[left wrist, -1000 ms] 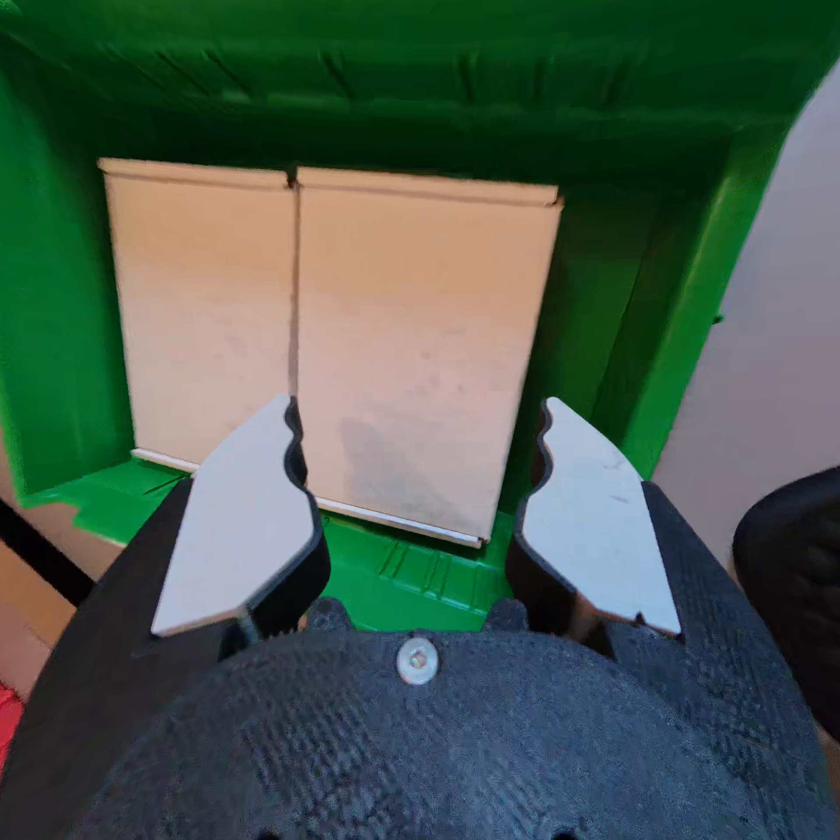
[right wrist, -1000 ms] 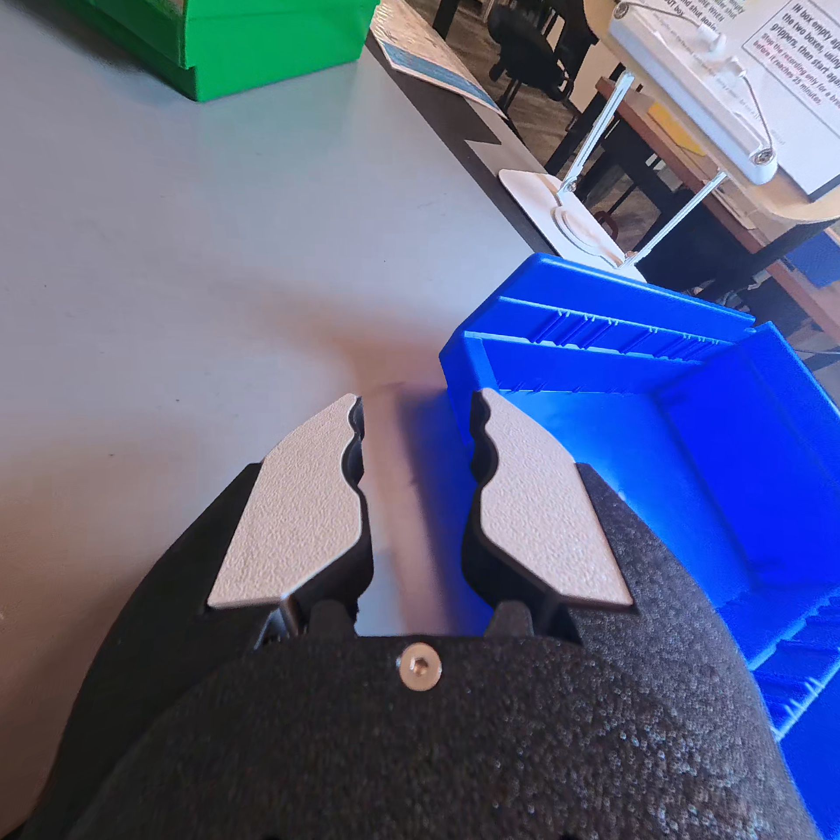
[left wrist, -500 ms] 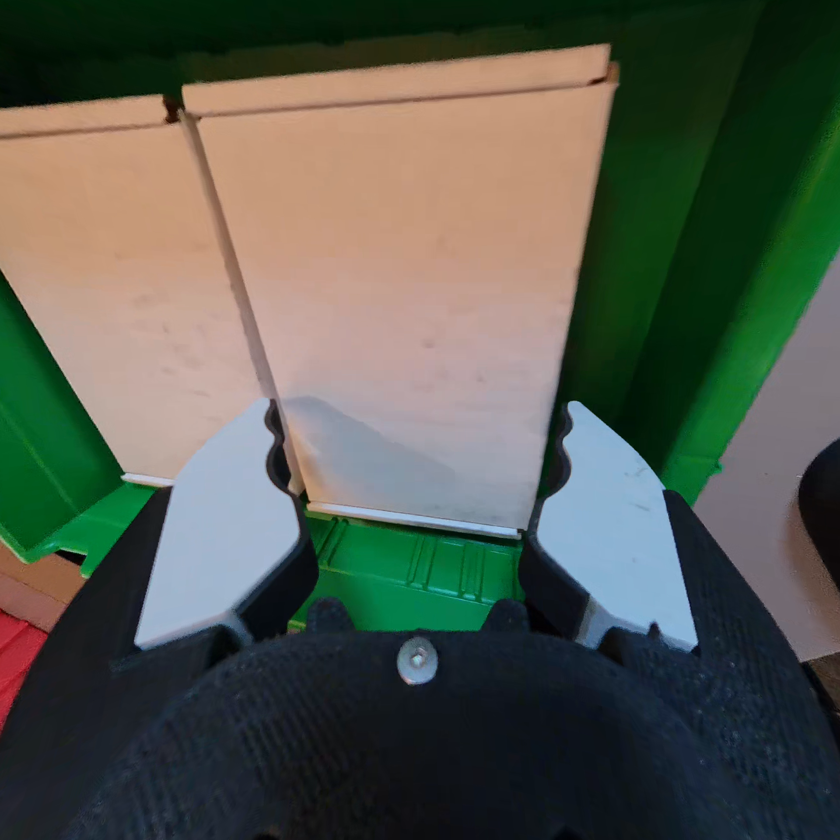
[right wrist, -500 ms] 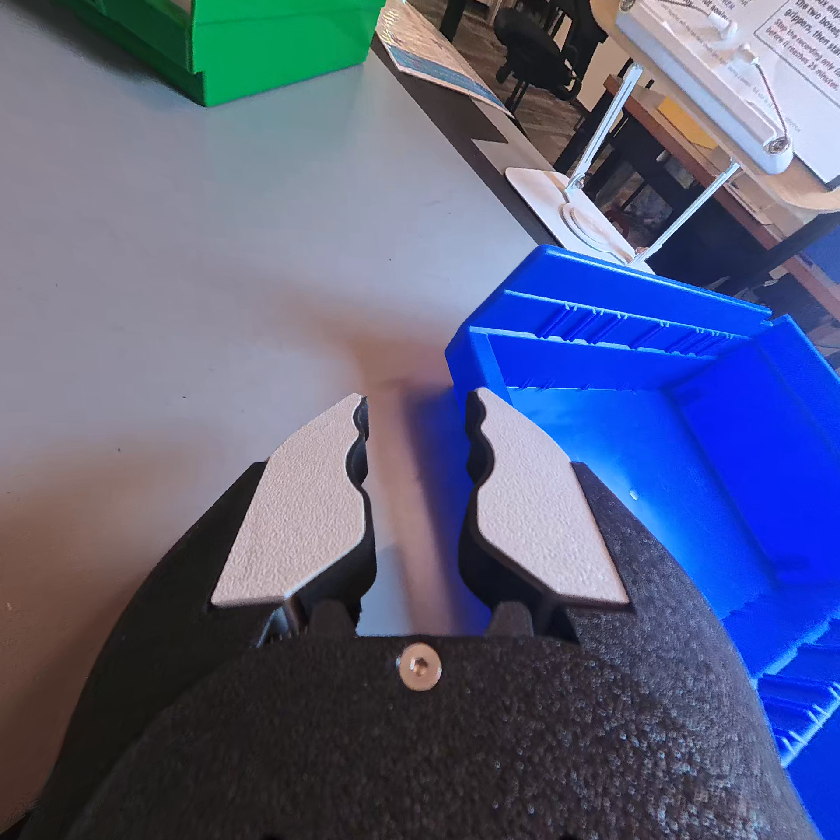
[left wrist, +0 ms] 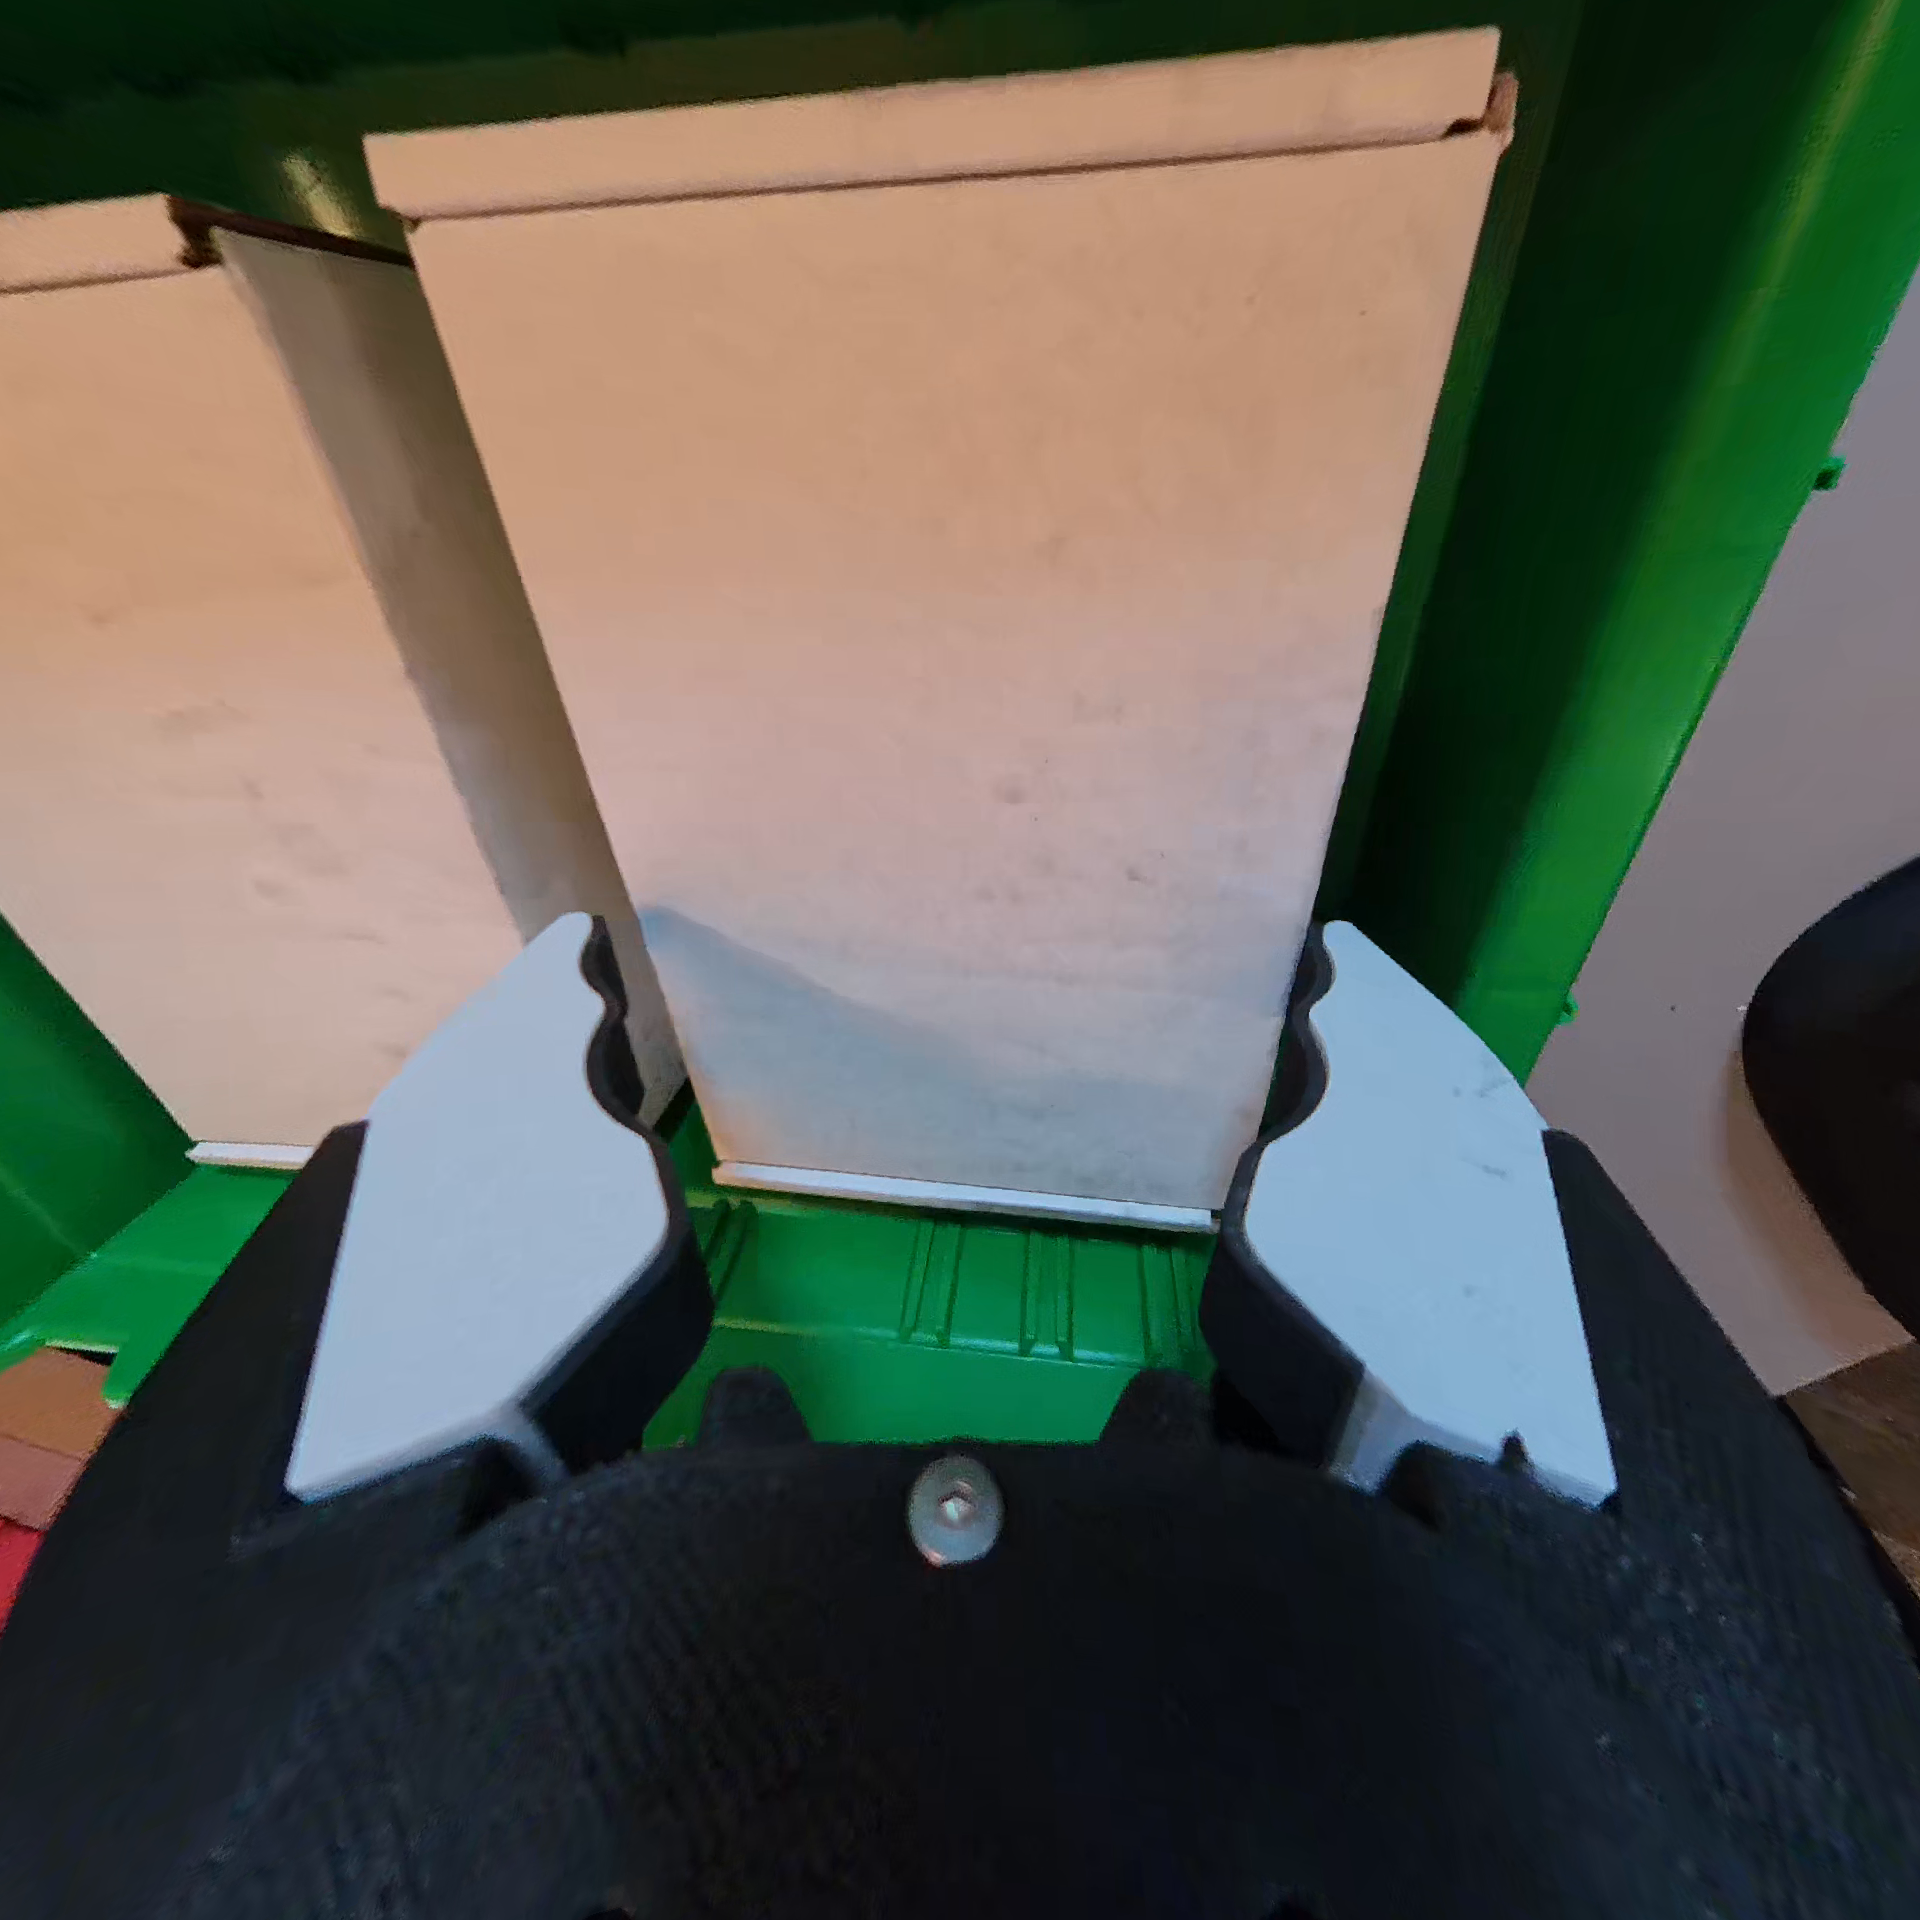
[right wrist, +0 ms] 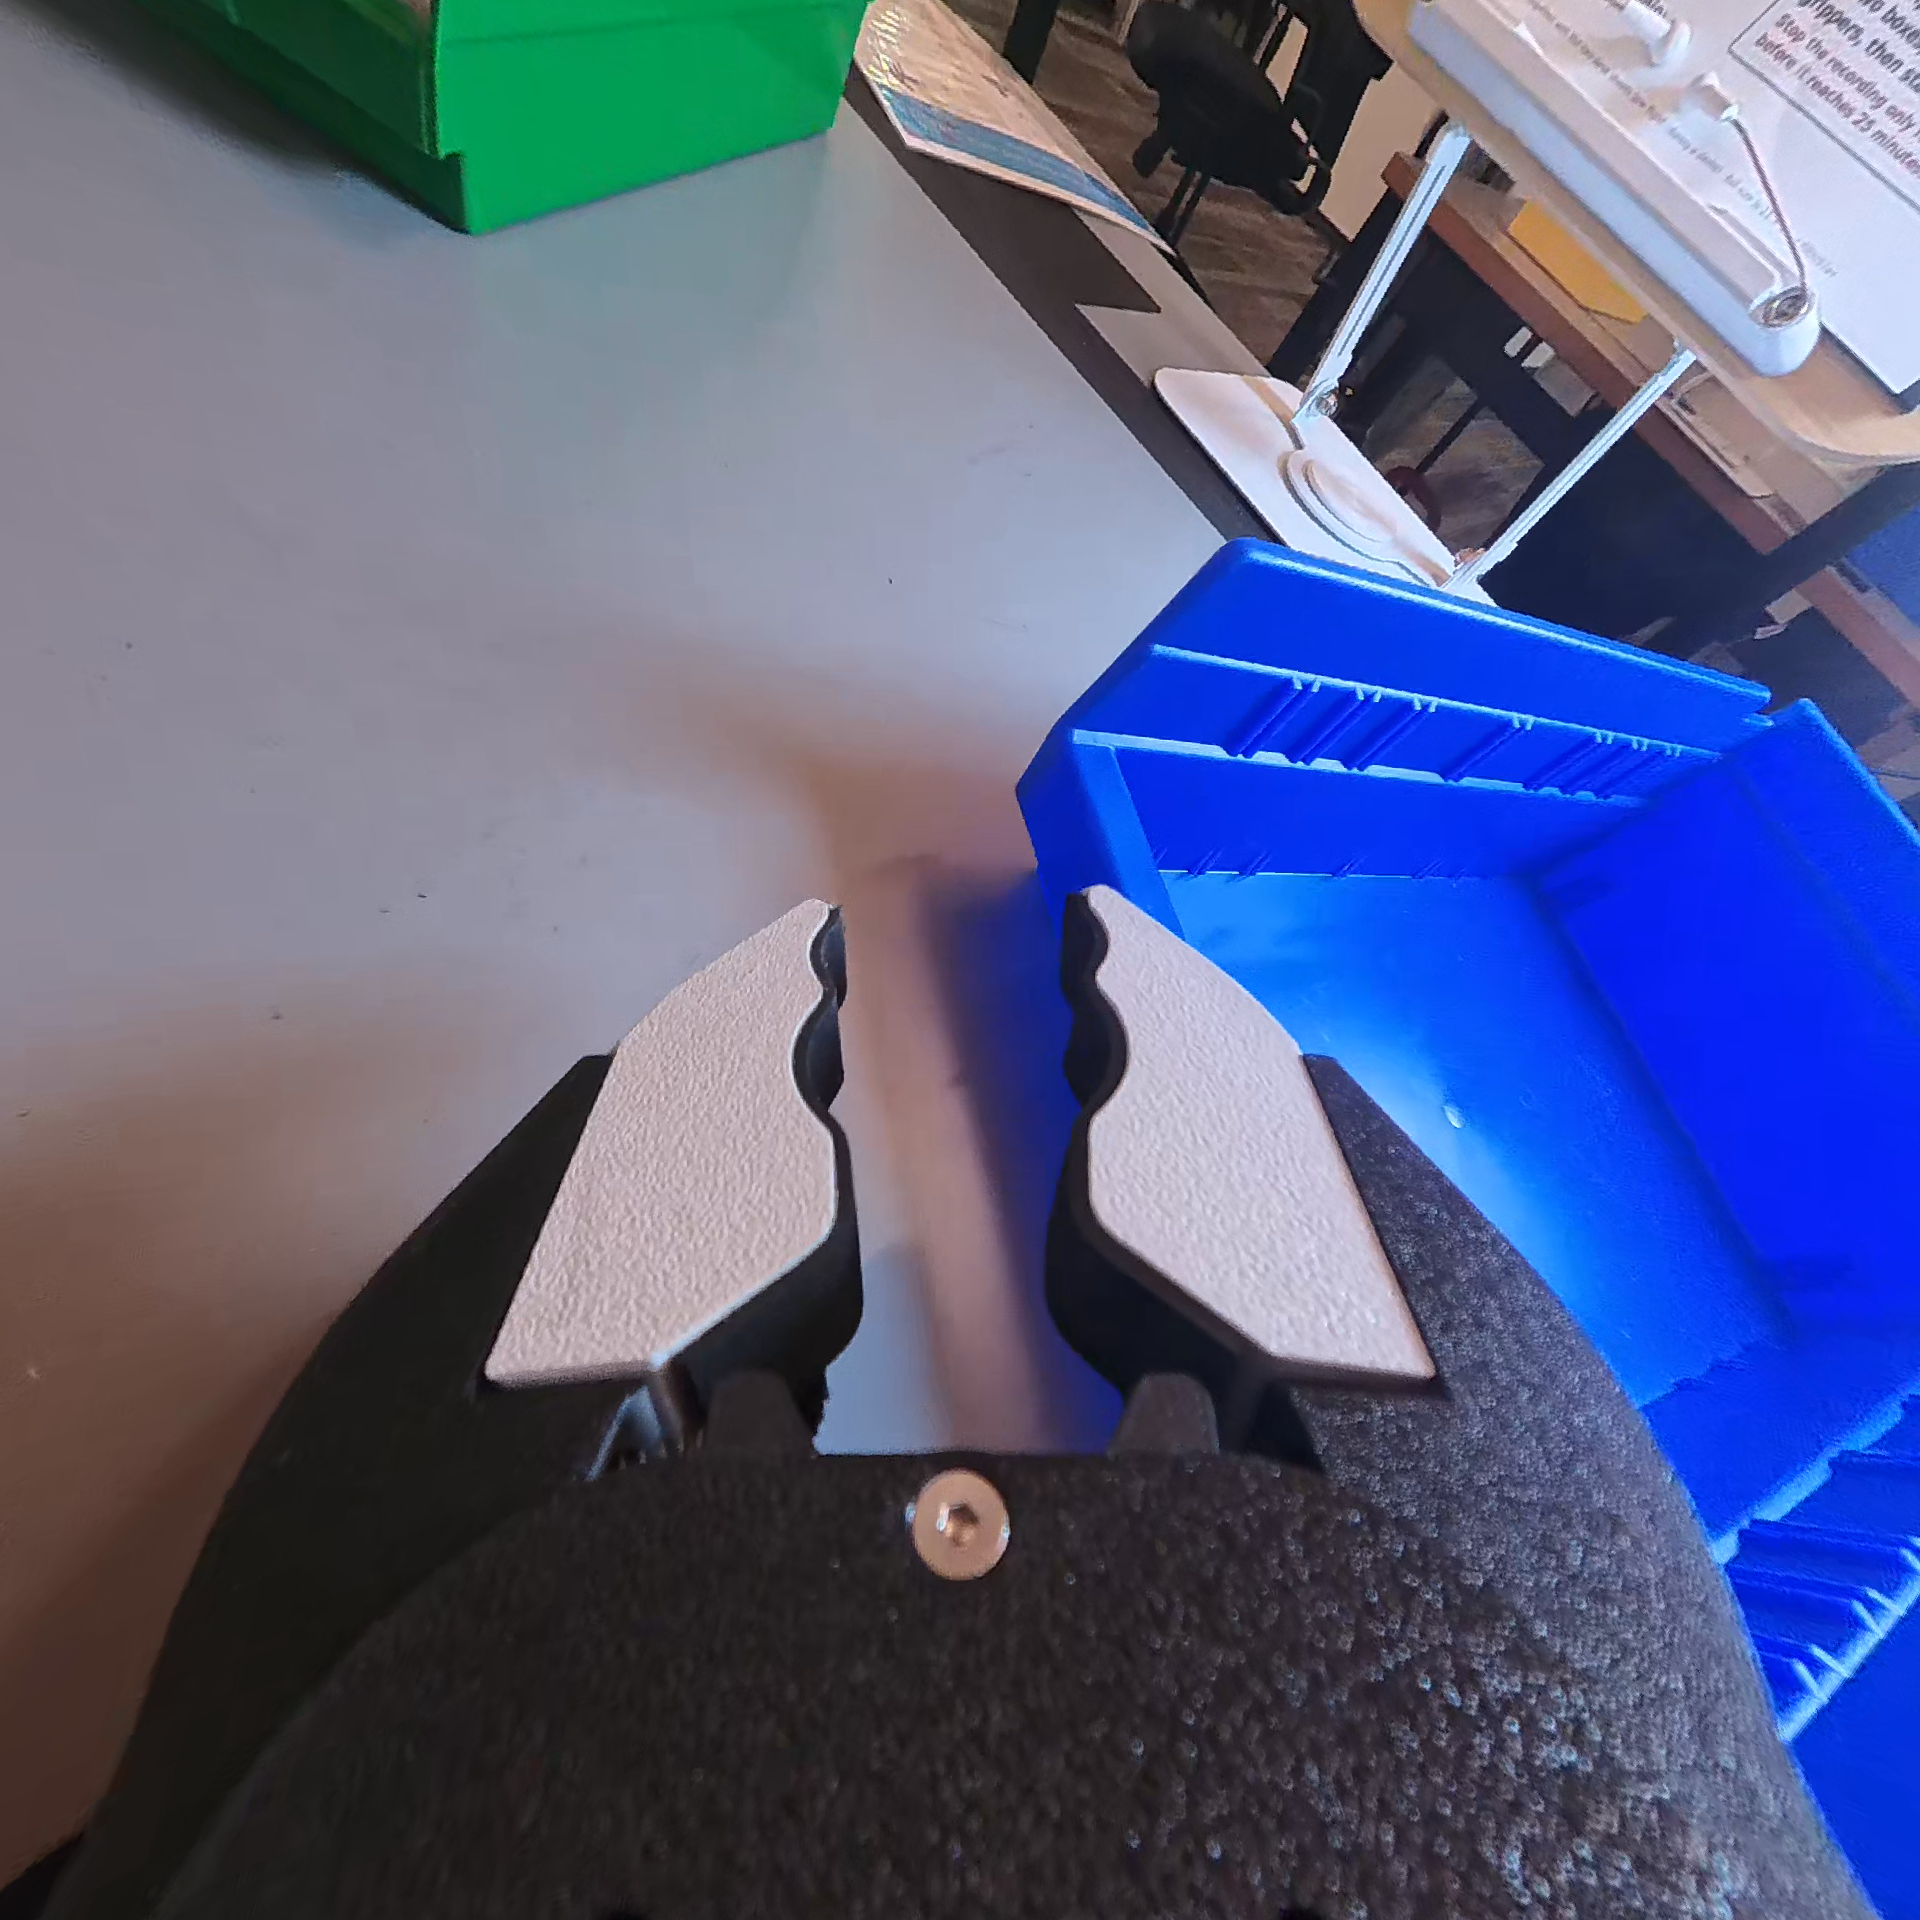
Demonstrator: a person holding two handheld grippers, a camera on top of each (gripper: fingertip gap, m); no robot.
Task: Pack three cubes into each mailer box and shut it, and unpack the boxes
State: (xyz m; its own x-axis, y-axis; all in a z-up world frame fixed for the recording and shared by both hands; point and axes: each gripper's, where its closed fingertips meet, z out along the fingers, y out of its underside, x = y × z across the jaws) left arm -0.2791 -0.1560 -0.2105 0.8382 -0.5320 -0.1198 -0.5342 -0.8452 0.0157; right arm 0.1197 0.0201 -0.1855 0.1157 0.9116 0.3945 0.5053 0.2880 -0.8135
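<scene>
Left hand-held gripper (left wrist: 956, 1039) clamps plain unlabelled mailer box (left wrist: 935, 623); right hand-held gripper (right wrist: 951, 997) half-open, empty.

office/lab | grey table (right wrist: 436, 582) | swivel chair (right wrist: 1216, 104) | storage bins (right wrist: 1558, 935)

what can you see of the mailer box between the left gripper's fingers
The mailer box is a shut, flat, pale cardboard box with a plain, faintly scuffed face and a folded lid seam along its far edge. It sits in the green bin, raised above the second box beside it, whose side wall shows in the gap. The left gripper is closed on its near end, one of the fingers against each side edge.
</scene>
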